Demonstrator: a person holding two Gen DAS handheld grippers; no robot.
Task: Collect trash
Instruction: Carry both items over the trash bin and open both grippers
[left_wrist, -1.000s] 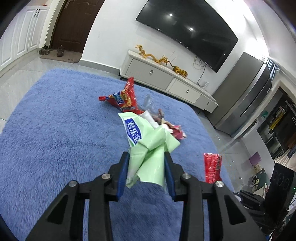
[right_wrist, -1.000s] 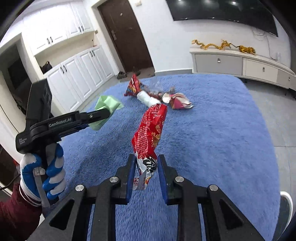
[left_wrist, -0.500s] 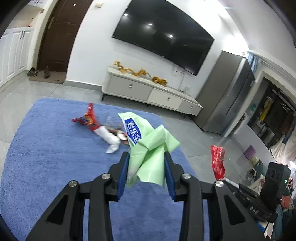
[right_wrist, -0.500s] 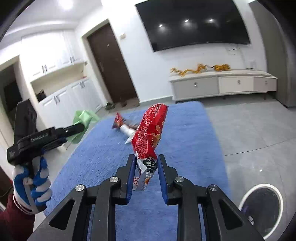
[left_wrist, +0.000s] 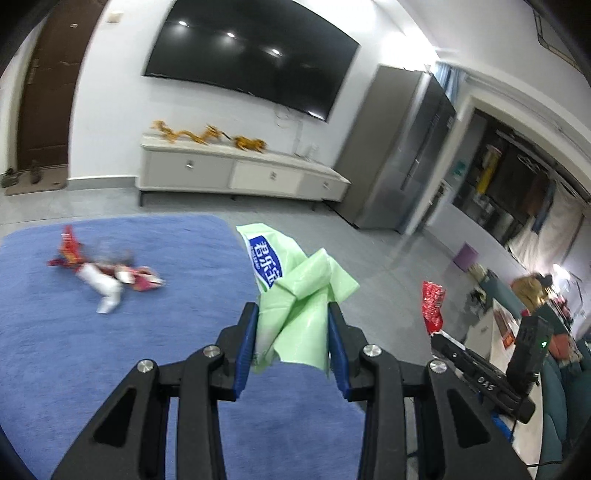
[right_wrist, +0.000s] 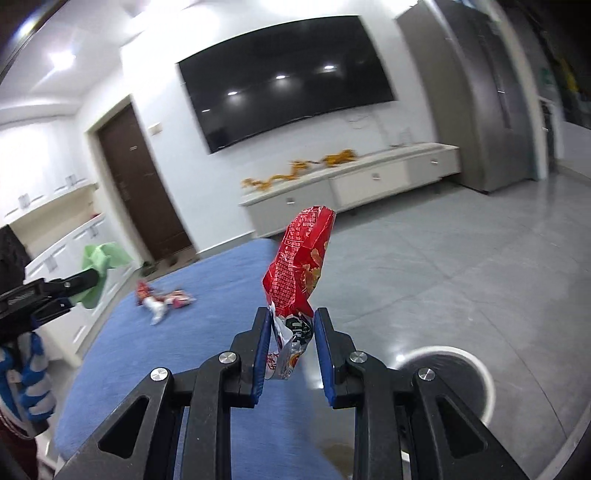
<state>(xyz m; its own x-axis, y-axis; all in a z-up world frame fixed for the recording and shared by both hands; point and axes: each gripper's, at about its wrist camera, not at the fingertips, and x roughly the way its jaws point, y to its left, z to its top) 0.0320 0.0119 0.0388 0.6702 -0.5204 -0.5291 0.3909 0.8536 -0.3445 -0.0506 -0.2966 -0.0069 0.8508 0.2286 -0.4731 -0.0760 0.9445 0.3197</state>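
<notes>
My left gripper (left_wrist: 291, 317) is shut on a crumpled light-green wrapper (left_wrist: 295, 291) with a blue label, held in the air over the blue rug (left_wrist: 110, 332). My right gripper (right_wrist: 290, 321) is shut on a red snack bag (right_wrist: 301, 262), standing upright between the blue pads. In the left wrist view the red bag (left_wrist: 433, 304) and the right gripper's black body show at the right. In the right wrist view the green wrapper (right_wrist: 103, 258) and a gloved hand (right_wrist: 29, 384) show at the left. More trash (left_wrist: 107, 275) lies in a pile on the rug, also seen small as wrappers (right_wrist: 162, 299).
A round white-rimmed bin (right_wrist: 454, 380) stands on the grey tiled floor at the lower right of the right wrist view. A low white TV cabinet (left_wrist: 236, 173) with gold dragon figures lines the far wall under a large TV (left_wrist: 251, 55). A grey fridge (left_wrist: 406, 155) stands to its right.
Both grippers have risen and swung right, away from the trash pile, each still holding its wrapper. The rug has dropped lower in view and the white bin has come closer.
</notes>
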